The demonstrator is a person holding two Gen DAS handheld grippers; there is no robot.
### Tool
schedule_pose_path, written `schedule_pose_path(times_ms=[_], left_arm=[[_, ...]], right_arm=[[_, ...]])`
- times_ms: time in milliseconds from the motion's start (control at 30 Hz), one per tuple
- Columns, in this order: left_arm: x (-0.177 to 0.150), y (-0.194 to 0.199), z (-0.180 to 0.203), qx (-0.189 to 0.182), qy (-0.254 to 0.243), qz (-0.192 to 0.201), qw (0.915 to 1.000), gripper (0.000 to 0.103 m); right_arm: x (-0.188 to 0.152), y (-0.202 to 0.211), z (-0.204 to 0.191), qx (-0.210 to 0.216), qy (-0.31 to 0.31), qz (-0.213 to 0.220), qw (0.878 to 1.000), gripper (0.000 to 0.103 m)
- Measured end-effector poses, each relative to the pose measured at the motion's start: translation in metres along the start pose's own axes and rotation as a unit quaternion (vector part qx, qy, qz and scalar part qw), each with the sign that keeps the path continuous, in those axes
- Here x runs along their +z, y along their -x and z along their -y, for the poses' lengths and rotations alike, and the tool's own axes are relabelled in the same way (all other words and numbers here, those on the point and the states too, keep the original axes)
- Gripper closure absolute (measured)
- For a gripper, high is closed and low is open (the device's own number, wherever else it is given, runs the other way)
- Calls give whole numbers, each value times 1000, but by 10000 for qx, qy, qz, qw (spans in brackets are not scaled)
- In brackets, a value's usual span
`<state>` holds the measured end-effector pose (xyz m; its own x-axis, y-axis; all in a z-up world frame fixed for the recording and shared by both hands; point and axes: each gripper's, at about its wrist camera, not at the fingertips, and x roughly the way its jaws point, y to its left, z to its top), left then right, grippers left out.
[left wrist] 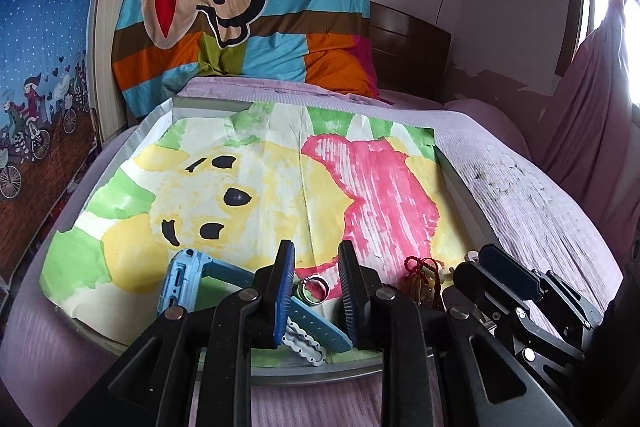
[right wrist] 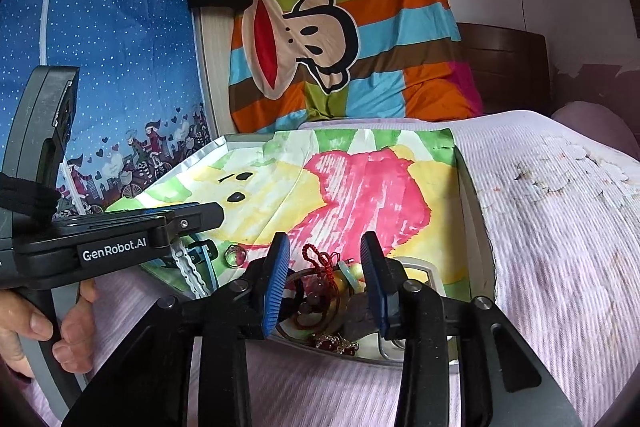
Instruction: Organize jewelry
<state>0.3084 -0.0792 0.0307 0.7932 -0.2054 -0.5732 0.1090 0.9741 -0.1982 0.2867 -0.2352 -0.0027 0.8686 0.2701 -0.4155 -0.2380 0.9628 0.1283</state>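
- Jewelry lies in a loose group at the near edge of a shallow tray (left wrist: 460, 187) lined with a painted sheet (left wrist: 248, 195) in yellow, pink and green; the tray sits on a lilac bedspread (right wrist: 560, 227).
- Silver ring (left wrist: 315, 289): a wide shiny band, standing on edge between the fingers of the left gripper (left wrist: 316, 291), whose jaws stand apart with nothing clamped.
- Blue watch (left wrist: 180, 287): pale blue case to the left of that gripper's left finger, its strap running under the fingers; a white wavy-edged band (left wrist: 304, 345) lies just below the strap.
- Red knotted charm (right wrist: 320, 259): red cord with a pale green disc and yellowish beads, between the fingers of the right gripper (right wrist: 326, 283); jaws apart, holding nothing.
- Only the right wrist view shows what lies below the charm: a white-rimmed open box (right wrist: 428, 269) holding dark red beads (right wrist: 310, 287) and thin hoops; the exact contents are hard to make out behind the fingers.
- That view also shows a bare hand (right wrist: 44, 331) on the left gripper's handle, far to the left.
- The left wrist view shows the watch case fully; the right view catches only part of it.
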Motion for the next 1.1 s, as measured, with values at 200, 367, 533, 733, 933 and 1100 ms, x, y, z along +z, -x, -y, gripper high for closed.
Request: schedule_pose_path(times_ms=[200, 367, 533, 733, 933, 1100], left_arm=[[0, 27, -11, 99, 126, 415, 9990, 51], [-2, 44, -20, 226, 228, 654, 9973, 32], [-8, 56, -27, 296, 247, 807, 9960, 19], [-20, 73, -31, 438, 202, 1042, 9934, 0], [-29, 89, -36, 518, 238, 1197, 9912, 0], [-38, 106, -37, 589, 178, 1324, 9893, 0]], right_arm=[[1, 16, 1, -149, -47, 210, 9997, 51], [3, 29, 3, -221, -160, 405, 9988, 36], [5, 40, 3, -256, -278, 550, 9978, 22], [6, 53, 5, -218, -444, 682, 9964, 7], [5, 70, 1, -160, -479, 826, 9953, 2], [3, 85, -8, -69, -428, 934, 9947, 2]])
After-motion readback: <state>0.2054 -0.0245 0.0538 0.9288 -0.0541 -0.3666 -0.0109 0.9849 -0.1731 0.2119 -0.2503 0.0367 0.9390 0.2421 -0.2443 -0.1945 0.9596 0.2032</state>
